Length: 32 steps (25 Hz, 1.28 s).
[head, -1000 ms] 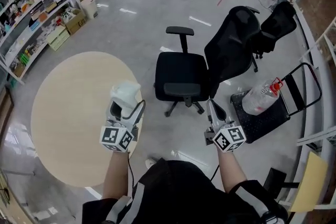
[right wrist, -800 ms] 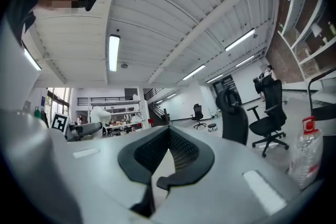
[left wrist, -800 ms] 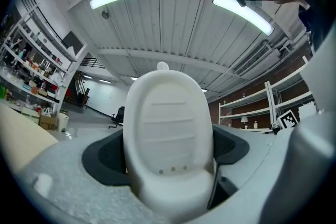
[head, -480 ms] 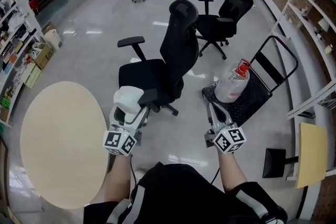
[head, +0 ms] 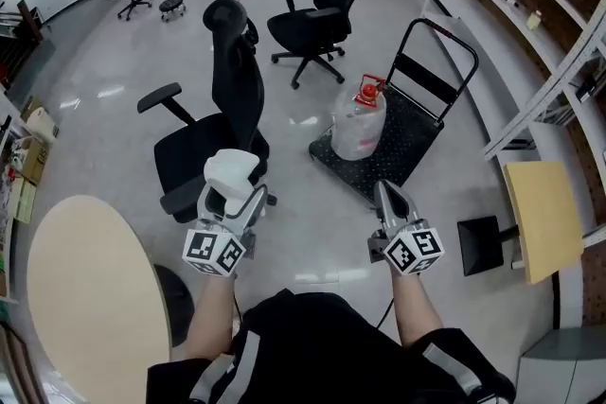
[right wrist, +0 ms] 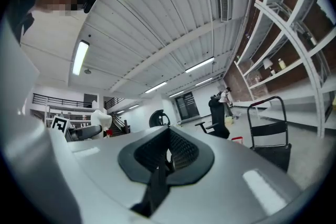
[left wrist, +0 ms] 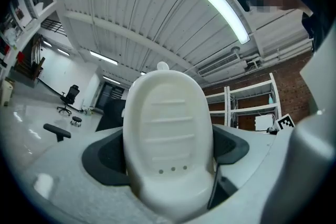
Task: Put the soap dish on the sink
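A white oval soap dish (head: 231,170) with ribs and small drain holes sits upright between the jaws of my left gripper (head: 230,189), which is shut on it. In the left gripper view the soap dish (left wrist: 168,139) fills the middle, with a dark pad pressing on each side of it. My right gripper (head: 389,200) is at the right, its jaws closed together with nothing in them; in the right gripper view the right gripper's pads (right wrist: 167,152) meet. Both grippers are held out level above the floor. No sink is in view.
A black office chair (head: 213,123) stands just ahead of the left gripper, and another chair (head: 327,0) stands farther off. A black hand trolley (head: 402,132) carries a big water bottle (head: 360,123). A round beige table (head: 80,298) is at the left and white shelving (head: 530,43) at the right.
The whole view has swung round to the right: the round table slid to the lower left, and the chairs, trolley and shelving came ahead. Both grippers keep their pose; the dish stays held.
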{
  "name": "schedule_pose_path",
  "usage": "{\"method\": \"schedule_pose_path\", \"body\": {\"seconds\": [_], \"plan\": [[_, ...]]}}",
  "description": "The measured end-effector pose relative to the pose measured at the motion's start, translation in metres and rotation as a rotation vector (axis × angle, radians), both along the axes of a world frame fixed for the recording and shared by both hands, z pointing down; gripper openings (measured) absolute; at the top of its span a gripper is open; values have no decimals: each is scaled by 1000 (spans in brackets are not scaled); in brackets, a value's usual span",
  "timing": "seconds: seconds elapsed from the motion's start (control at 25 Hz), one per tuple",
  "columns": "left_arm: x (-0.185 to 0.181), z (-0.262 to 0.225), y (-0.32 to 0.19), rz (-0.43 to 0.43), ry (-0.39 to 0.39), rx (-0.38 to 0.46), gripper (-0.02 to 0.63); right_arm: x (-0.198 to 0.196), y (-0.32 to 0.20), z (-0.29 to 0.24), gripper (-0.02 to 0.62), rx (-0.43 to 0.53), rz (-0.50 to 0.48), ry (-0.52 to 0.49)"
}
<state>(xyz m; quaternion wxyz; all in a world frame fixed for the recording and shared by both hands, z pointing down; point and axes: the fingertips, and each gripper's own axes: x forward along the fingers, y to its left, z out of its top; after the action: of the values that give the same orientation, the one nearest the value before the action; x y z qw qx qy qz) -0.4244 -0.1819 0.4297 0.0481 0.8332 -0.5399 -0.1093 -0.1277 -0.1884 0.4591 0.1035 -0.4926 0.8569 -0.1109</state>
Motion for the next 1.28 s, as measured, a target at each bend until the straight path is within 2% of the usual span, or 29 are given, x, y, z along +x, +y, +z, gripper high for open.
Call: {"method": "schedule_pose_path", "body": {"seconds": [0.2,0.44,0.72,1.0,1.28], "plan": [[75,3,-21,136,12,-5,453,73,19,2,6,-1,142,-10],[155,3,-31,320,-4,-11,453,136,52,10,6,-11,307,-29],[225,13,-50,513,-22,-37,453,187,75,28,6,-36,496,-66],[304,19,-92,690,-22,-39,453,237,79,18,6,-23,674,-27],[362,20,-128,816,-7,-38,453,280,72,17,6,-27,829,-19]]}}
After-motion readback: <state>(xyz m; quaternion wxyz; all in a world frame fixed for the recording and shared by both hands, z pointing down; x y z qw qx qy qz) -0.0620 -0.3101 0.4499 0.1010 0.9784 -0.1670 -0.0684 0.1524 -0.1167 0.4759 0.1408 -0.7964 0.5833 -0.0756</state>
